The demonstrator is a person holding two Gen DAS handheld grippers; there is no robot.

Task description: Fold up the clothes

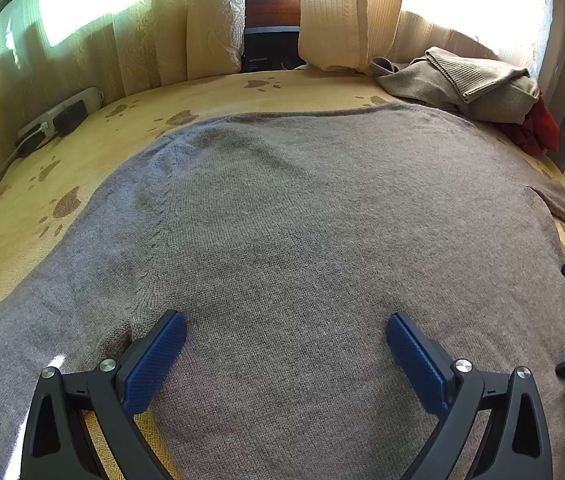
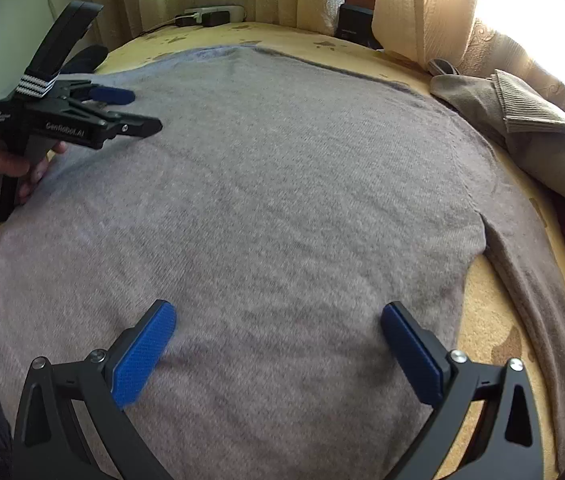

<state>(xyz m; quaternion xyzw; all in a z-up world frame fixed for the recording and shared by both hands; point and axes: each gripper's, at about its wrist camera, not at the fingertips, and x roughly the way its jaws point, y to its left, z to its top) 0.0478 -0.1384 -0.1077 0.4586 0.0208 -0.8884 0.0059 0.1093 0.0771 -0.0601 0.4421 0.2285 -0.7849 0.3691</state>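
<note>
Both sets of fingers spread wide, nothing pinched: left gripper [image 1: 285,334] and right gripper [image 2: 278,322] hover over the grey knit sweater [image 1: 302,220], which is spread flat on the yellow paw-print bedspread [image 1: 30,200]. Folded beige ribbed garment [image 1: 470,80] and red cloth [image 1: 538,128] sit at the far right corner.

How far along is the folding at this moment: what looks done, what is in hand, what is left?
Done: the grey sweater lies spread flat on the yellow bedspread, right sleeve straight alongside. In hand: nothing; the left gripper and right gripper are both open above the body, gripping no fabric. Left: every fold on it, and the beige garment heaped over a red one in the far corner.
</note>
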